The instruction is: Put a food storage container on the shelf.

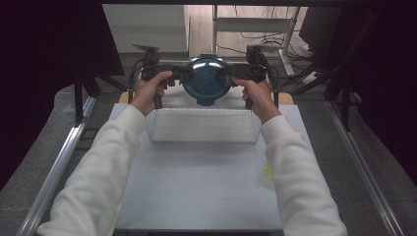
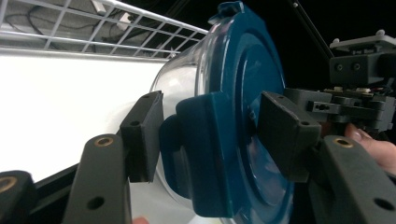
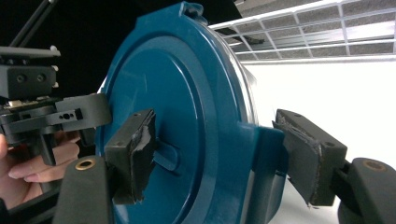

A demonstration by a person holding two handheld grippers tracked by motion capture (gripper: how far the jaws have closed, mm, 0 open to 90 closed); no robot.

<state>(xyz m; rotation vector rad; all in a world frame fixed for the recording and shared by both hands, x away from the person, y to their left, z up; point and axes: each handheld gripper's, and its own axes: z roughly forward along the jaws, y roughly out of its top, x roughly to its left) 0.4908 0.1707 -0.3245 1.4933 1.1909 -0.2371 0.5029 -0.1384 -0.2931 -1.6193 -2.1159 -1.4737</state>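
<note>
A round clear container with a dark blue clip-on lid [image 1: 206, 78] hangs on its side above the far rim of a white wire basket [image 1: 204, 110], its lid towards me. My left gripper [image 1: 184, 76] grips its left edge and my right gripper [image 1: 230, 76] its right edge. In the left gripper view the jaws [image 2: 215, 135] straddle a lid latch [image 2: 196, 154], one pad on the glass side and one on the lid face. The right gripper's jaws [image 3: 219, 154] clamp the opposite latch [image 3: 261, 168] the same way.
The basket stands at the far end of a pale table [image 1: 196, 191]. A small yellow-green item [image 1: 267, 171] lies near the right forearm. Metal rails run along both sides of the table, and dark curtains hang left and right.
</note>
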